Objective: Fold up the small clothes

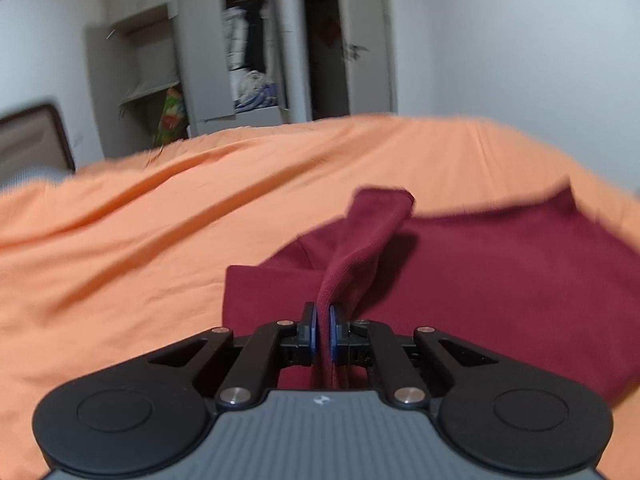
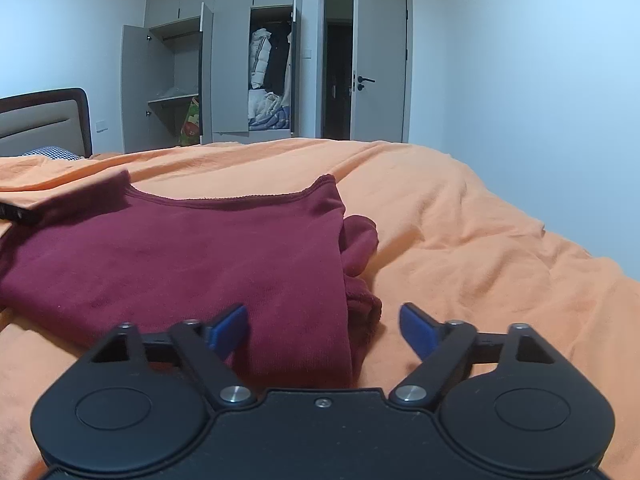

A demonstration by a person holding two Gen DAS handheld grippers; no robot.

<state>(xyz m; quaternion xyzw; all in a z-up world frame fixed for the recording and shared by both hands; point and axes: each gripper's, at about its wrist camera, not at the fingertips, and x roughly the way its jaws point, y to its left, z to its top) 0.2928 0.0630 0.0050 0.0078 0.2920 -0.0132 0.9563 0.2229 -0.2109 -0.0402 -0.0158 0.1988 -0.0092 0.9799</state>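
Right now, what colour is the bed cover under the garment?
Orange bed cover, plain, clearest in the right wrist view.

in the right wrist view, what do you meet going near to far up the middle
right gripper → maroon top → orange bedspread → open grey wardrobe

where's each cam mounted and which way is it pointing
Left wrist: sits on the left gripper, looks along its fingers across the orange bed cover toward the wardrobe; its own jaws show, shut on a fold of the maroon garment.
Right wrist: sits on the right gripper, faces the same way; its open jaws straddle the garment's near edge.
Shared: garment, bed cover, wardrobe, open door.
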